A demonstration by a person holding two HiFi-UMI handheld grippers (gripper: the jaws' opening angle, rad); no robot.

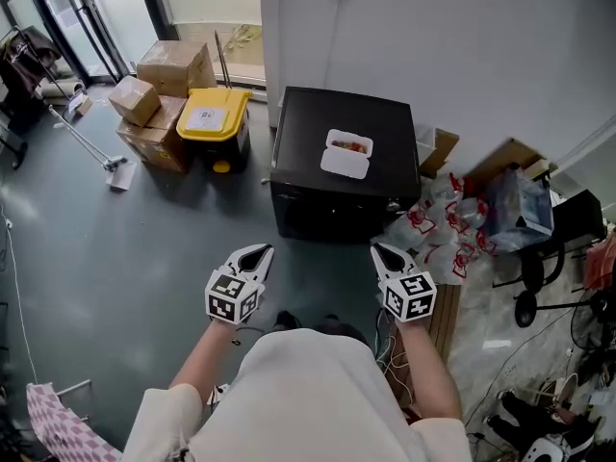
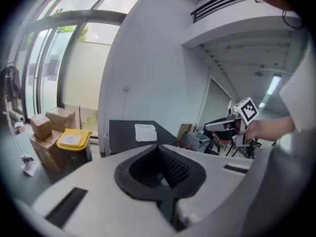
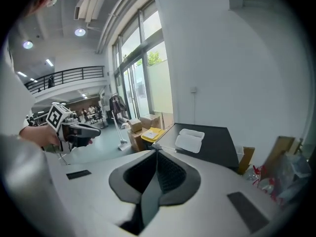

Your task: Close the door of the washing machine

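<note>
Head view: nearest is the person's light shirt [image 1: 308, 393], both forearms stretched forward. The left tongs [image 1: 257, 252] and right tongs [image 1: 383, 251] are held side by side, well apart and clear of the floor [image 1: 115, 258], tips aimed at the machine. Left gripper view: jaws together, nothing between the pads. Right gripper view: the same, jaws closed and empty. Each gripper view also catches the other gripper off to the side with its marker cube. Just beyond the tips stands the washing machine [image 1: 342, 176], a black box on the floor against the white wall [image 1: 433, 46], front face toward the person. Neither tongs touch it. The front reads as one flat dark panel and the door outline can't be made out from this angle. A white clamshell food container [image 1: 347, 154] lies on the machine's top, with something red inside the open half. Right of the machine is a heap of clear bags with red print [image 1: 448, 224]. Left of it is a yellow-lidded bin [image 1: 216, 115], then stacked cardboard boxes [image 1: 164, 80], with a mop [image 1: 91, 147] lying on the floor near them. Glazed doors [image 1: 87, 8] sit at the far left.
</note>
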